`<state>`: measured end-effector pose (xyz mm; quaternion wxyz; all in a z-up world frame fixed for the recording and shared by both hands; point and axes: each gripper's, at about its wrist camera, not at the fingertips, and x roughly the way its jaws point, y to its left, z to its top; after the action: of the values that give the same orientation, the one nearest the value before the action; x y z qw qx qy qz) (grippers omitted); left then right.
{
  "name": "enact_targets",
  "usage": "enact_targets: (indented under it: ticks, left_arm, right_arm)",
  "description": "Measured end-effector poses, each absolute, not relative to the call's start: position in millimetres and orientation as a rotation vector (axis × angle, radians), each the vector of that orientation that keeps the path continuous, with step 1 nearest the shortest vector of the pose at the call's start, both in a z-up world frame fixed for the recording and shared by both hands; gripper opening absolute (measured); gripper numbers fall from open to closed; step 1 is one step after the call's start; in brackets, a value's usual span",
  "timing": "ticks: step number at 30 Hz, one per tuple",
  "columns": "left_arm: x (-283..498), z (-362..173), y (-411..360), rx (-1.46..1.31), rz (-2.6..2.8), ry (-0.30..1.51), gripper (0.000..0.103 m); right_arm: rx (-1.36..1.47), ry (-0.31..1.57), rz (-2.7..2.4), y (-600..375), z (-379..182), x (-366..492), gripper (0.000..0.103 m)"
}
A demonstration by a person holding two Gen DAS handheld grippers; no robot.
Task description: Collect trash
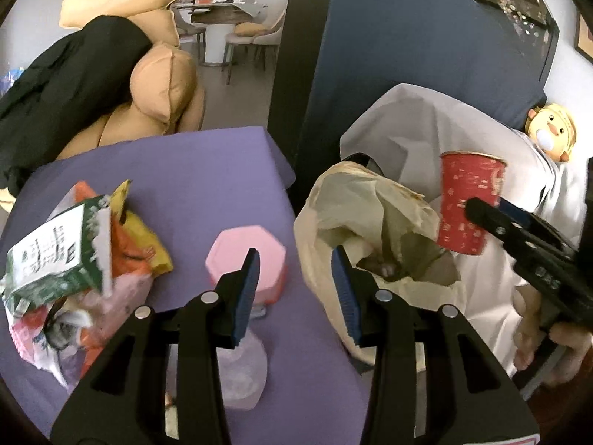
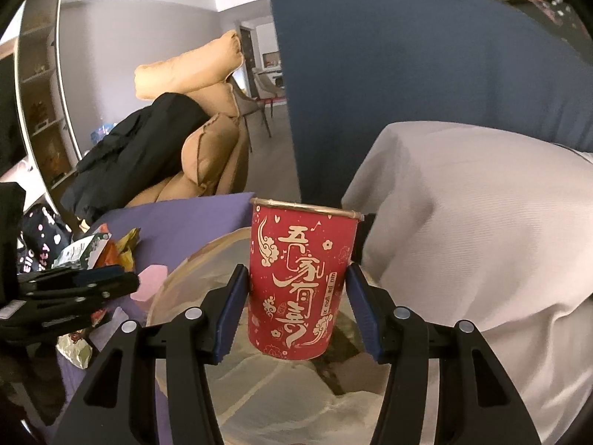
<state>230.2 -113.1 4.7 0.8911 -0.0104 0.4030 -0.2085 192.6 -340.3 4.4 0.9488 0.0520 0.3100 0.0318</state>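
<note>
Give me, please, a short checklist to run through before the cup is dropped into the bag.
1. Cup held between the right gripper fingers: ok, upright, pads on both sides.
2. Cup over the bag mouth: ok, the bag lies right below it in the right wrist view.
3. Bag mouth open: ok, it gapes.
4. Left gripper steadying the bag: not ok, open; one finger is at the rim, nothing clamped.
5. Room in the bag: cannot tell, its depth is shadowed.
6. Trash left on the table: not ok, wrappers remain.
</note>
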Motion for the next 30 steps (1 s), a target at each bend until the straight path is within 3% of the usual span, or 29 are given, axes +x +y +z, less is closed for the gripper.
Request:
enact_targets:
  ticks: [9,13,30]
  left_arm:
    - [193.5,7.9,-79.8,-0.001,-0.457,0.809,0.041]
    - [185.4,3.9,-62.7,-0.017,-0.445,0.814,0.043]
    - [167.1,-22.1,41.1,-0.052,-0.256,0.799,0.044]
  right_arm:
    - [0.093,0.676,0.081,-332.3,-11.6,205.9,0.054]
    - [0.071,0.718,0.069,-329.3,-20.9,209.6,0.061]
    - [-0.006,0.752,0.088,-285.0,-13.8,176.3,0.061]
